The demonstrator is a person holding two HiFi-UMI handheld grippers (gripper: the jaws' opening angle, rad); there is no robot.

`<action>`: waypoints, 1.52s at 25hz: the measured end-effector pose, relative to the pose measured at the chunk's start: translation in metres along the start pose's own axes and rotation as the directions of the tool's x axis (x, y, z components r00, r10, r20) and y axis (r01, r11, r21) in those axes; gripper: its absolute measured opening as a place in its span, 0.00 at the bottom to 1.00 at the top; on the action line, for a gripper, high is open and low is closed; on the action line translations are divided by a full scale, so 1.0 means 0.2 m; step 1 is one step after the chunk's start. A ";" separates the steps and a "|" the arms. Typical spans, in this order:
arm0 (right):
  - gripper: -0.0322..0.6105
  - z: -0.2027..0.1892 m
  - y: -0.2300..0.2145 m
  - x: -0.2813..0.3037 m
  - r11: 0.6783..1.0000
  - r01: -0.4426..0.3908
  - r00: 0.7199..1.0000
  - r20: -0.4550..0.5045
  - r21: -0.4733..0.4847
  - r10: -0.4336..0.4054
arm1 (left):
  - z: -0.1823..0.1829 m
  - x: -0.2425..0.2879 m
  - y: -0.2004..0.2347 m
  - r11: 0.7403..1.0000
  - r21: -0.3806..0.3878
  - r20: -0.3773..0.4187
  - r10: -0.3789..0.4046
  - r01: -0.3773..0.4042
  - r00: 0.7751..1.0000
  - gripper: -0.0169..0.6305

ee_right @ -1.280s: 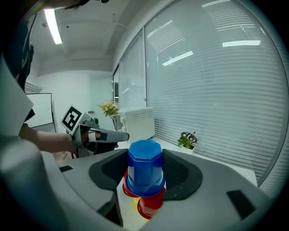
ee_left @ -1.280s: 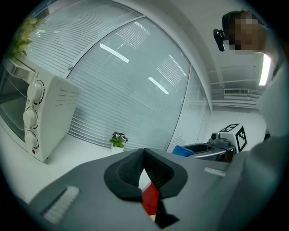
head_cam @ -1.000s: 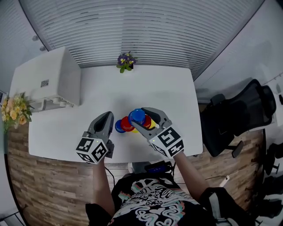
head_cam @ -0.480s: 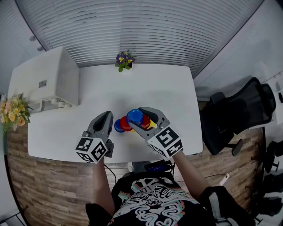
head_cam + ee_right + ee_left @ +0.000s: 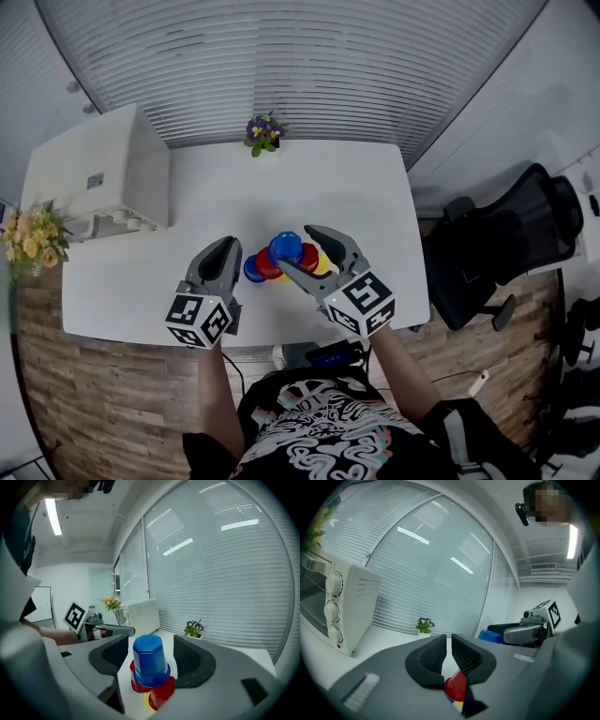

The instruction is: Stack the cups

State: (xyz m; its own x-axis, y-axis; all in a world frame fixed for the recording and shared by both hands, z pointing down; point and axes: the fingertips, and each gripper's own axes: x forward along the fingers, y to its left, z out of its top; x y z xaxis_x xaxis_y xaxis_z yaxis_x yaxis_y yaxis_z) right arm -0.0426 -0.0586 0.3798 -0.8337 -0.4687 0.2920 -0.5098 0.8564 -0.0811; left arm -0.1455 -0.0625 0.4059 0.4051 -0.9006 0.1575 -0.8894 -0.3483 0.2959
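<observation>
we are holding the right tongs (image 5: 296,249) wide apart around the upturned blue cup (image 5: 150,660); their jaws have just been opening and are touching it on neither side. that cup is sitting on top of a red cup (image 5: 137,685), in a tight cluster of cups on the bench (image 5: 309,178) between the two tongs. the left tongs (image 5: 228,246) are hovering just beside the cluster, almost together after parting a little, with only a thin slit between them and gripping nothing.
</observation>
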 end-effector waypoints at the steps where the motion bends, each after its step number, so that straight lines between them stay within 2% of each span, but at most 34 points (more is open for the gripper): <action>1: 0.51 0.01 -0.02 -0.03 0.999 0.022 0.999 0.028 0.028 -0.022 | 0.00 -0.01 -0.01 1.000 0.017 -0.001 0.006 -0.006 1.000 0.07; 6: 0.47 0.03 -0.08 -0.21 0.983 0.119 0.985 0.107 0.141 -0.135 | 0.02 -0.06 -0.06 0.999 0.047 0.007 0.018 -0.018 1.000 0.05; 9: 0.40 0.02 -0.09 -0.32 0.968 0.177 0.967 0.152 0.180 -0.205 | -0.01 -0.10 -0.09 0.998 0.060 0.000 0.033 -0.033 0.999 0.03; 14: 0.20 -0.03 -0.07 -0.45 0.946 0.249 0.943 0.174 0.206 -0.285 | -0.05 -0.16 -0.15 0.997 0.063 -0.007 0.051 -0.050 0.999 0.03; 16: 0.06 -0.05 -0.05 -0.49 0.936 0.290 0.930 0.169 0.201 -0.325 | -0.07 -0.20 -0.19 0.997 0.055 -0.004 0.047 -0.046 0.999 0.03; 19: 0.05 -0.10 -0.01 -0.52 0.937 0.307 0.931 0.153 0.168 -0.332 | -0.10 -0.24 -0.25 0.998 0.056 0.002 0.033 -0.033 0.999 0.03; 23: 0.05 -0.14 0.03 -0.57 0.928 0.313 0.927 0.147 0.200 -0.344 | -0.12 -0.27 -0.29 0.999 0.024 0.008 0.036 -0.037 0.999 0.03; 26: 0.05 -0.17 0.05 -0.59 0.920 0.356 0.917 0.129 0.165 -0.378 | -0.13 -0.28 -0.31 0.997 0.055 -0.001 0.052 -0.051 0.999 0.03; 30: 0.05 -0.19 0.07 -0.61 0.916 0.372 0.914 0.110 0.151 -0.390 | -0.14 -0.30 -0.34 0.994 0.088 -0.009 0.067 -0.066 0.998 0.03; 34: 0.05 -0.20 0.07 -0.61 0.909 0.390 0.908 0.103 0.145 -0.406 | -0.16 -0.32 -0.33 0.994 0.082 -0.015 0.079 -0.078 0.997 0.03; 38: 0.05 -0.19 0.07 -0.62 0.913 0.374 0.911 0.120 0.163 -0.394 | -0.16 -0.33 -0.33 0.994 0.070 -0.012 0.084 -0.083 0.996 0.03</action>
State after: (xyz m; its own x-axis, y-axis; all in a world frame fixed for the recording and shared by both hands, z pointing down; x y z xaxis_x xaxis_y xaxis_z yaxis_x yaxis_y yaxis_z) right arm 0.0616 0.0196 0.3789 -0.5841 -0.7907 0.1833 -0.8116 0.5717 -0.1201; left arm -0.1069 0.0271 0.4061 0.3313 -0.9235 0.1934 -0.9327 -0.2896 0.2148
